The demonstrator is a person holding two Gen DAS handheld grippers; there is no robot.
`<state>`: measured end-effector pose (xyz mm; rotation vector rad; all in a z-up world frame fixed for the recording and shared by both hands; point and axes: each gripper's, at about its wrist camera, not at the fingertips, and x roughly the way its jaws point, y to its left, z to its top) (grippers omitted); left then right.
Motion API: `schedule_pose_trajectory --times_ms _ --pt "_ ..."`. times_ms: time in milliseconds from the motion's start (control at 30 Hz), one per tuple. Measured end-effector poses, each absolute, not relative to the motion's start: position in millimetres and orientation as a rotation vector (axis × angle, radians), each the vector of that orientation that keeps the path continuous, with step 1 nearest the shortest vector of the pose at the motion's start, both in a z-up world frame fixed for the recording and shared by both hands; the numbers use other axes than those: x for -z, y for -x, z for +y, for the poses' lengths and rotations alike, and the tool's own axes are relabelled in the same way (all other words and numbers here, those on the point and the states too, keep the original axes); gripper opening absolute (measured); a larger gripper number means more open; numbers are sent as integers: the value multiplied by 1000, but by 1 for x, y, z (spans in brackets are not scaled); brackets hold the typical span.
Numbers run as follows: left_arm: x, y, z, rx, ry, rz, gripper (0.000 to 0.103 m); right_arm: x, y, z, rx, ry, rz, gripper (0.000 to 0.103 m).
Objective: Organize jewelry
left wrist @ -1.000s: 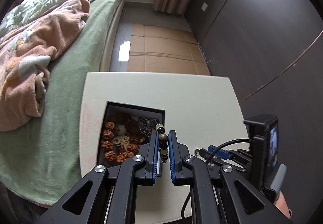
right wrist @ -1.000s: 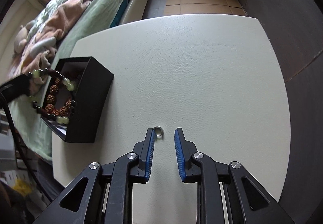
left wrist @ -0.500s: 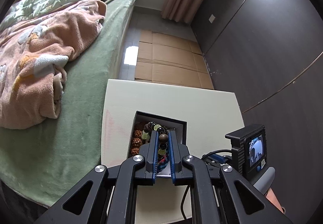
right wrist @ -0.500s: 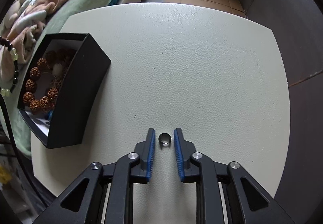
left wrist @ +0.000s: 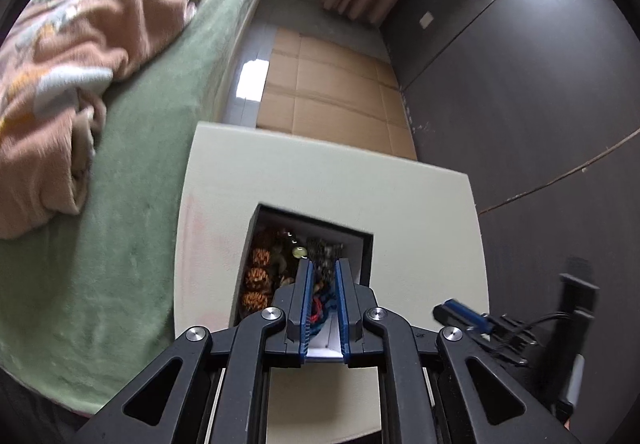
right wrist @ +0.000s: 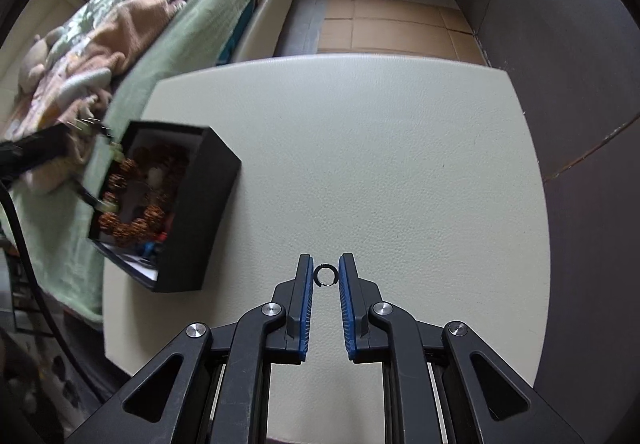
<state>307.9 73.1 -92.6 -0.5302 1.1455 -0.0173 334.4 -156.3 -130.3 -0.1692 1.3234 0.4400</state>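
Ring [right wrist: 327,275] between right gripper [right wrist: 325,284] fingers, upright, above the table [right wrist: 380,164].
Jaws narrowly apart, pads at its edges; grip uncertain. Left gripper [left wrist: 323,284] over black box [left wrist: 366,256] of beads [left wrist: 256,278]; jaws slightly parted, nothing held.

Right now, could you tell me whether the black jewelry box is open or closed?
Open: the black jewelry box has no lid on, and brown bead bracelets show inside.
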Motion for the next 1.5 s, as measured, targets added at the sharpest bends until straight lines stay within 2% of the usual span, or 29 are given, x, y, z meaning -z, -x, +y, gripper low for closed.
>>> schedule_pose_trajectory --times_ms 100,133,167,233,667,733,767,800,833,900,1000,1067,1133,1233,1300,1433,1500 --pt "96 -303 83 8 565 1148 37 108 -333 -153 -473 141 1282 14" --pt "95 -300 86 0 564 1134 50 103 -333 -149 -485 133 1271 14" --pt "93 -297 89 -9 564 1117 59 97 -332 -146 -500 125 1259 14" --pt "89 -291 95 -22 563 1095 61 86 -333 -137 -529 115 1237 14" --pt "75 -254 136 -99 552 1038 62 66 -333 -62 -641 113 1190 14" --pt "73 -249 139 -111 538 1037 67 64 -334 -56 -630 115 1174 15" --pt "72 -247 139 -114 534 1035 72 64 -335 -54 -619 117 1177 18" --pt "71 -245 140 -114 531 1030 74 64 -336 -54 -608 113 1182 33" --pt "69 -242 140 -114 524 1022 79 64 -337 -55 -599 103 1182 53" --pt "65 -236 137 -117 495 1005 82 60 -334 -62 -585 76 1159 71" --pt "61 -232 131 -100 469 994 83 55 -327 -72 -562 63 1149 72" --pt "58 -227 126 -86 463 980 95 52 -322 -80 -549 52 1145 72" --pt "54 -222 123 -76 466 953 103 49 -314 -89 -535 40 1140 72" --pt "47 -211 113 -67 440 915 103 46 -304 -104 -526 0 1143 73" --pt "43 -206 109 -62 428 905 103 43 -297 -114 -521 -21 1142 88" --pt "36 -191 97 -46 400 875 103 32 -280 -133 -503 -52 1098 94" --pt "31 -183 90 -34 385 865 103 26 -271 -144 -493 -77 1075 103"
